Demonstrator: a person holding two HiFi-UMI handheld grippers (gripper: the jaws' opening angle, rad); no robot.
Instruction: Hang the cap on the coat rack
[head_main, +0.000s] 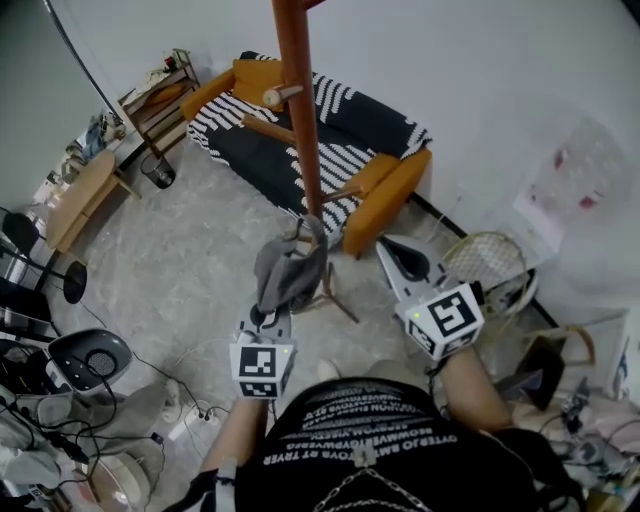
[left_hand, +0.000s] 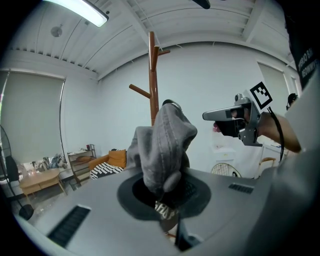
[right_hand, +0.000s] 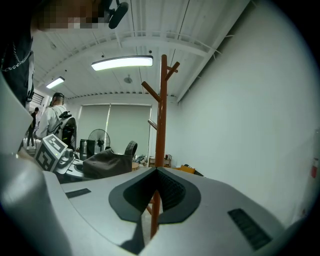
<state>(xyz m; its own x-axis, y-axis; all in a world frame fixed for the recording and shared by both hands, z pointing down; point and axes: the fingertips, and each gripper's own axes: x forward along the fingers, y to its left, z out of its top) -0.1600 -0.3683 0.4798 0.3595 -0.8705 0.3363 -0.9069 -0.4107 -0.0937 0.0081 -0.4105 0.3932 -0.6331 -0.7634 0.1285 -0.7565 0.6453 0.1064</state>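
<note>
A brown wooden coat rack with short pegs stands on the floor just ahead of me. My left gripper is shut on a crumpled grey cap, held upright close in front of the pole's lower part. In the left gripper view the cap rises from the jaws and hides the lower part of the rack. My right gripper is level to the right of the pole, shut with nothing in it. The right gripper view shows the pole straight ahead and the cap to the left.
An orange sofa with a black-and-white striped blanket stands behind the rack against the white wall. A low wooden table and a shelf stand at the far left. A round white fan, bags and cables lie around my feet.
</note>
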